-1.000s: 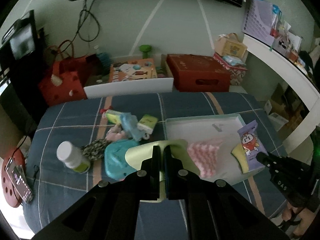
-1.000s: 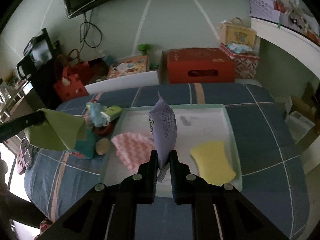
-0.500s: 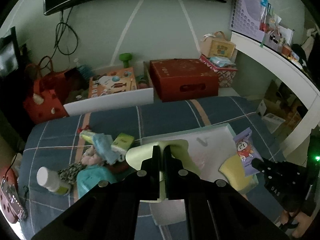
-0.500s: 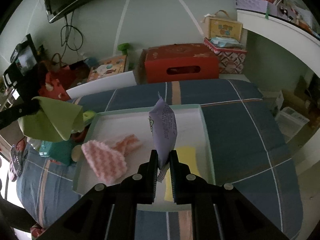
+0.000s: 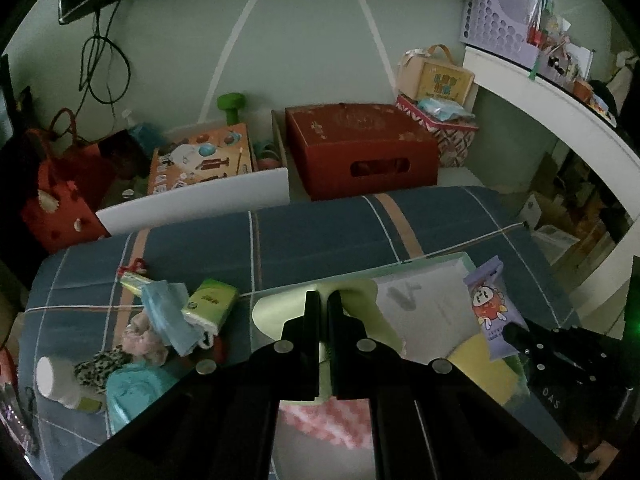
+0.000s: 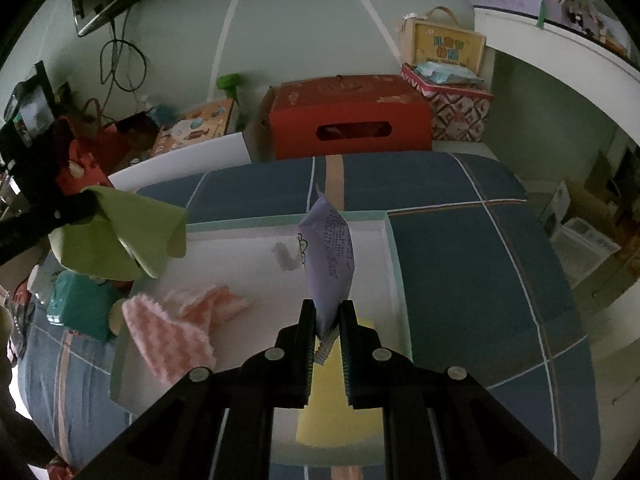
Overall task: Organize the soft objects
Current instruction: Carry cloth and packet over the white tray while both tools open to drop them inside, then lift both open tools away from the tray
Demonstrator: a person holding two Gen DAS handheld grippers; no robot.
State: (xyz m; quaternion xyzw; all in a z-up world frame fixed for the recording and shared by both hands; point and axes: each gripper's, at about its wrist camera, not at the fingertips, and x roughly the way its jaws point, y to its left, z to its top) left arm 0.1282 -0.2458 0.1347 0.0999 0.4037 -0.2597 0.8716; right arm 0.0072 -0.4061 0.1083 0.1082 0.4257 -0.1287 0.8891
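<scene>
Soft green cloth [image 5: 280,316] hangs pinched between your left gripper [image 5: 324,304] fingers, drooping over the near-left corner of the white tray [image 6: 394,256] on the bed. Your right gripper [image 6: 327,316] fingers clamp the lavender snack packet [image 6: 330,264] upright above the tray; below them lie the yellow sponge [image 6: 340,420] and, to their left, the pink striped cloth [image 6: 172,332].

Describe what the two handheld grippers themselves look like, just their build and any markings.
Both are matte black. The left gripper and right gripper each have two flat parallel fingers on angular black brackets fastened with round silver screws. The right one's fingers have ribbed inner pads. Seen from the left wrist view, the right gripper's body carries pale lettering reading DAS. No cables or sleeves show.
</scene>
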